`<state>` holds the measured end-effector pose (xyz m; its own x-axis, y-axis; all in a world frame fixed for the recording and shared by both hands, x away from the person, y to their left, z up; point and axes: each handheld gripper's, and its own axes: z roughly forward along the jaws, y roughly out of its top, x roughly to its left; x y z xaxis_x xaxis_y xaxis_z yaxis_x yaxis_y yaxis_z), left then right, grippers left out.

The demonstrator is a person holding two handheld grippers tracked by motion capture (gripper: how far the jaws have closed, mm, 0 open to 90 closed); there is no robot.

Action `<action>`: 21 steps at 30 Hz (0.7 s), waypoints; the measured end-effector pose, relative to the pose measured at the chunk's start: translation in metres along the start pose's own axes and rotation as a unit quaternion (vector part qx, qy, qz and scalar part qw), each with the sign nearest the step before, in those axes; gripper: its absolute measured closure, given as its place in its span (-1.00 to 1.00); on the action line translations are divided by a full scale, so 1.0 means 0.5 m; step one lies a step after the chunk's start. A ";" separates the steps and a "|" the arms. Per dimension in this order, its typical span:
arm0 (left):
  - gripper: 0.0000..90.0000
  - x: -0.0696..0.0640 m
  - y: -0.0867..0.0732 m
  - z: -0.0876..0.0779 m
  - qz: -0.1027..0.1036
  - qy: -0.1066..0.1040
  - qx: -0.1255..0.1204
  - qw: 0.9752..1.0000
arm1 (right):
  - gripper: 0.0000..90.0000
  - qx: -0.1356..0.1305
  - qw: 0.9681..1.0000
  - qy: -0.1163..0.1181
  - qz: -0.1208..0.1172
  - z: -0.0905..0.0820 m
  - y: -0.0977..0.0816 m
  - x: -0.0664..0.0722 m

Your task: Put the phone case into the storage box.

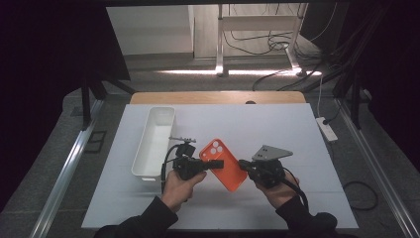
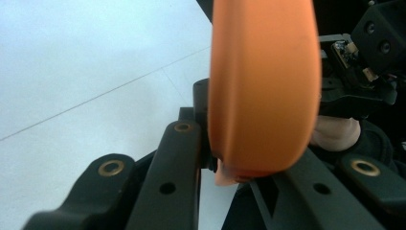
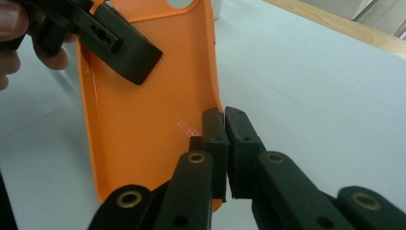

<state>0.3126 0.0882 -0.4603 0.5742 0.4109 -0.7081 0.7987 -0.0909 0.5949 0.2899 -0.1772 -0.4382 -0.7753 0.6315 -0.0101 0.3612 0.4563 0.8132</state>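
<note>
An orange phone case (image 1: pixel 227 171) with camera cut-outs hangs tilted over the white table top (image 1: pixel 277 129), held between both grippers. My left gripper (image 1: pixel 214 164) is shut on the case's left long edge; in the left gripper view the case (image 2: pixel 263 86) stands edge-on between the jaws of that gripper (image 2: pixel 225 158). My right gripper (image 1: pixel 243 164) is shut on the opposite edge. In the right gripper view the jaws of my right gripper (image 3: pixel 224 120) pinch the thin side wall of the case (image 3: pixel 143 120), and one jaw of the left gripper (image 3: pixel 124 52) lies across its textured inside.
A long white tray (image 1: pixel 153 141) stands to the left of the left hand. A wooden table edge (image 1: pixel 218 97) runs along the back. A power strip (image 1: pixel 327 128) and cables lie on the floor to the right.
</note>
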 end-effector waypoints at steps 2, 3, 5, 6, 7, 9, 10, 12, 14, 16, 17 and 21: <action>0.88 -0.003 0.002 -0.002 0.009 0.007 0.003 1.000 | 0.76 -0.008 1.000 0.011 0.011 -0.005 0.002 -0.003; 0.88 -0.005 0.002 -0.003 0.013 0.010 0.005 1.000 | 0.67 -0.009 1.000 0.015 0.016 -0.007 0.003 -0.004; 0.88 -0.007 0.004 -0.005 0.021 0.018 0.008 1.000 | 0.53 -0.006 1.000 0.019 0.020 -0.009 0.004 -0.008; 0.88 -0.007 0.005 -0.007 0.027 0.022 0.010 0.999 | 0.45 -0.006 1.000 0.018 0.024 -0.011 0.004 -0.009; 0.88 -0.007 0.006 -0.009 0.030 0.023 0.012 0.999 | 0.33 -0.004 0.999 0.022 0.026 -0.011 0.004 -0.012; 0.88 -0.006 0.008 -0.015 0.037 0.026 0.014 0.999 | 0.15 0.003 0.999 0.026 0.030 -0.013 0.003 -0.016; 0.88 -0.006 0.008 -0.015 0.037 0.026 0.014 0.999 | 0.15 0.003 0.999 0.026 0.030 -0.013 0.003 -0.016; 0.88 -0.006 0.010 -0.020 0.048 0.032 0.021 0.998 | -0.06 0.008 0.999 0.029 0.030 -0.015 0.002 -0.021; 0.87 -0.006 0.012 -0.024 0.060 0.032 0.029 0.997 | -0.21 0.011 0.999 0.039 0.033 -0.014 0.001 -0.026; 0.87 -0.006 0.013 -0.027 0.069 0.035 0.036 0.996 | -0.41 0.016 0.998 0.053 0.033 -0.014 0.002 -0.031; 0.87 -0.006 0.014 -0.029 0.075 0.033 0.038 0.996 | -0.48 0.016 0.998 0.057 0.031 -0.014 0.001 -0.032; 0.87 -0.008 0.016 -0.033 0.091 0.032 0.050 0.994 | -0.73 0.021 0.997 0.071 0.031 -0.012 0.000 -0.031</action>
<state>0.3139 0.1006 -0.4466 0.7009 0.4356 -0.5648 0.6983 -0.2572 0.6681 0.2987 -0.1907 -0.4346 -0.8155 0.5652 0.1247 0.4297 0.4469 0.7846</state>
